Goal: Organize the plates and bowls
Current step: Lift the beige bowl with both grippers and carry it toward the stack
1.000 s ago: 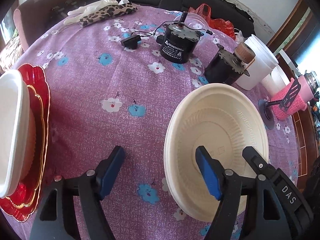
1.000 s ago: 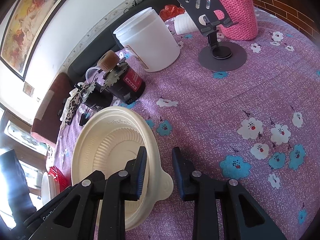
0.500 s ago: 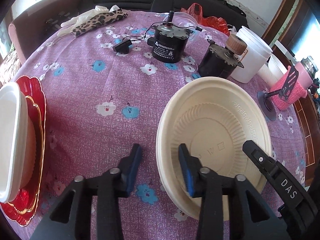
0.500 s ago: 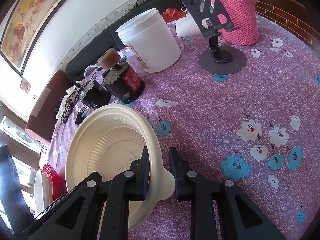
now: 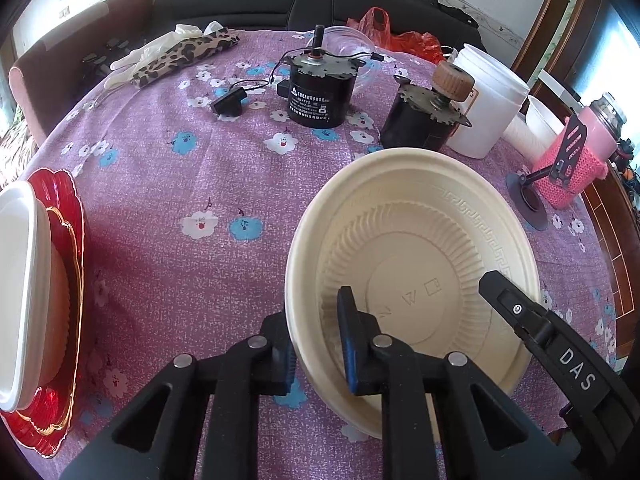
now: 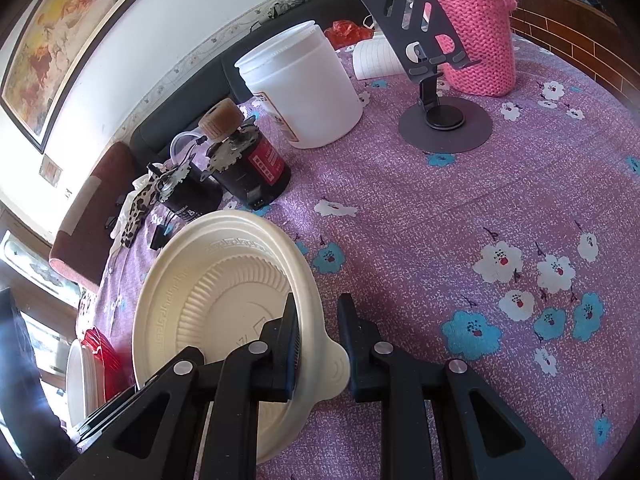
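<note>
We have one cream bowl (image 5: pixel 416 256) on the purple flowered tablecloth (image 5: pixel 168 184), sitting at about four o'clock in the left wrist view and about eight o'clock in the right wrist view. Both tools are on it. The left gripper (image 5: pixel 318 344) has just been closing and now pinches the near rim, one finger outside the wall and one inside. The right gripper (image 6: pixel 320 344) straddles the opposite rim at its small tab; its left pad presses the inner wall, though we cannot tell whether the outer pad touches, so we read it as clamped on the bowl.

Our judgement is that the sorting is partly done. At nine o'clock in the left view a stack already stands: a white dish (image 5: pixel 16 288) on top of a red scalloped plate (image 5: pixel 68 240), with what looks like a cream piece between them. This bowl is gripped but not yet lifted, so carrying it over and setting it down is left.

Counting tableware: one cream bowl in hand, one white dish, at least one red plate.

Further out, at twelve to two o'clock, we count two black motors (image 5: pixel 320 88), one white tub (image 5: pixel 488 100), one phone stand (image 5: pixel 560 168), one pink knitted jar (image 5: pixel 588 148), one leopard cloth (image 5: pixel 188 52) and one red bag (image 5: pixel 404 40).
</note>
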The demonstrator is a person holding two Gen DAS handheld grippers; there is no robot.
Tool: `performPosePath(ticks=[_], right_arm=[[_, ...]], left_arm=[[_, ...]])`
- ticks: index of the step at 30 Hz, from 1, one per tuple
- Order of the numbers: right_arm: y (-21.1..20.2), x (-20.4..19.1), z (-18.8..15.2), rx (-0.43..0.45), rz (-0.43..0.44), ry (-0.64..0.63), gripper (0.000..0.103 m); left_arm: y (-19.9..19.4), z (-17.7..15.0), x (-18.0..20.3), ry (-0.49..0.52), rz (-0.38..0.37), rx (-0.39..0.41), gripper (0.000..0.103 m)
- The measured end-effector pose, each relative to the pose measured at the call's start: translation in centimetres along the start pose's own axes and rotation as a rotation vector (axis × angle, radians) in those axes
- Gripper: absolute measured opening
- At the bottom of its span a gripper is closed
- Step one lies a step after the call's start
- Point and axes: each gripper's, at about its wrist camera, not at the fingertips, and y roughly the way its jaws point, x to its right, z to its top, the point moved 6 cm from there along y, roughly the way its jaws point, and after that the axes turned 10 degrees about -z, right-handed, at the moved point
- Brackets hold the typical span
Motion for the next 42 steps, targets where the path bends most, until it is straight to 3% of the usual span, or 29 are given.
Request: performPosePath(ticks=[15, 42], right_arm=[[-1.0, -0.1, -0.1, 0.021, -0.011, -0.001, 0.02], [-7.0, -1.3, -0.1, 0.148, -0.009, -0.016, 0.02]], left_arm=[[-0.9, 0.1, 0.2, 0.017, 0.009, 0.024, 0.017], [-5.8, 0.1, 1.1, 0.063, 0.007, 0.131, 0.017]])
